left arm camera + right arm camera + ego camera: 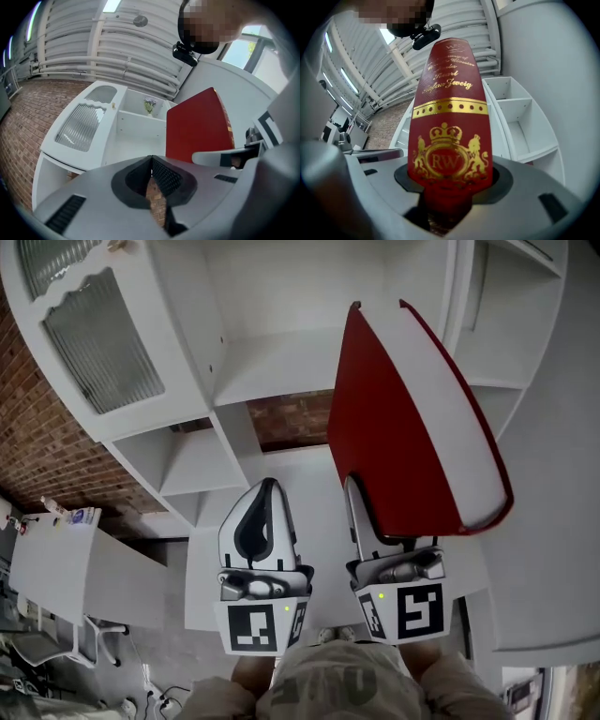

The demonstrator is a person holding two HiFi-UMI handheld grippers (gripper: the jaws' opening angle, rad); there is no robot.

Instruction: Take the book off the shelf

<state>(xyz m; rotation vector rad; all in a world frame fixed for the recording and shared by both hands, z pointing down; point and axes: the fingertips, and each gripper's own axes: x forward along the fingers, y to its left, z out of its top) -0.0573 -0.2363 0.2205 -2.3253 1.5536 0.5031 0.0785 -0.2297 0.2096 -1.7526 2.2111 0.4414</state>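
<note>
Two hand-held grippers sit side by side, both pointing toward 12 o'clock. The left gripper [266,491], at 7 o'clock, has its jaws pressed together, empty. The right gripper [367,512], at 5 o'clock, clamps a red book [403,418] between its jaws.

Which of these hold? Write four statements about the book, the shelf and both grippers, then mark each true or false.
1. The right gripper is clamped on the red book. True.
2. The book stands inside a compartment of the white shelf. False: it is out of the shelf, held up in front of it.
3. The left gripper grips the book too. False: its jaws are together with nothing between them, and it is beside the book, apart from it.
4. The book's spine carries gold lettering and a crowned crest. True.
</note>
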